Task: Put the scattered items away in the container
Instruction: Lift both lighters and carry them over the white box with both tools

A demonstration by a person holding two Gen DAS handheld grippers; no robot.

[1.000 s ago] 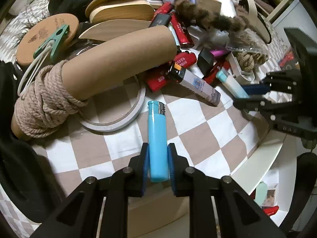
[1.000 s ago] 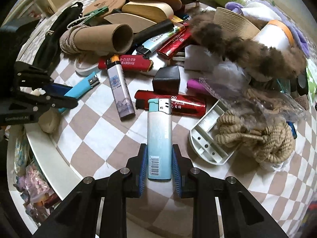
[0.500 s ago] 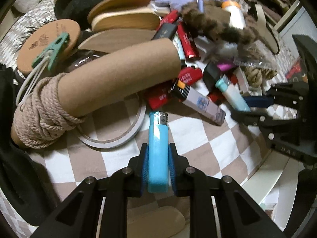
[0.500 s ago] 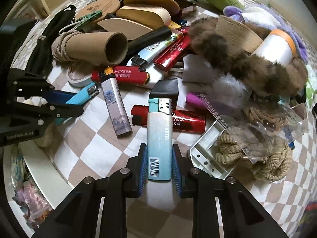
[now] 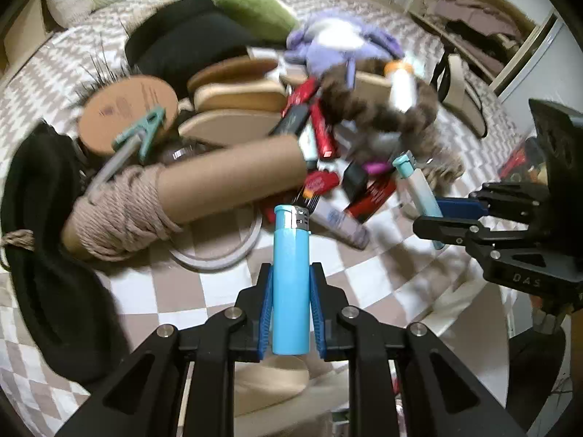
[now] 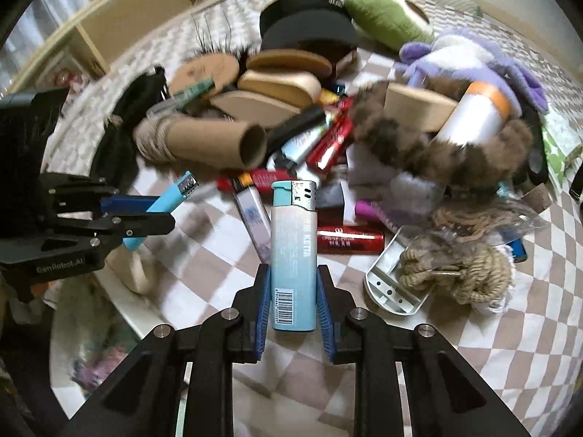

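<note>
Left gripper (image 5: 290,313): pinching blue lighter (image 5: 290,273), long axis straight ahead between jaws.
Right gripper (image 6: 293,300): pinching pale lighter (image 6: 293,255), same alignment.
Container: not identifiable.

Everything's sitting on a brown-and-white checked fabric cover (image 6: 473,327) that fills most of both views. Behind it on one side is a pale wooden open shelf unit (image 6: 120,25). The other side has a white-framed shelf (image 5: 470,11) holding what's probably folded dark clothes, it's pretty blurry.
</note>
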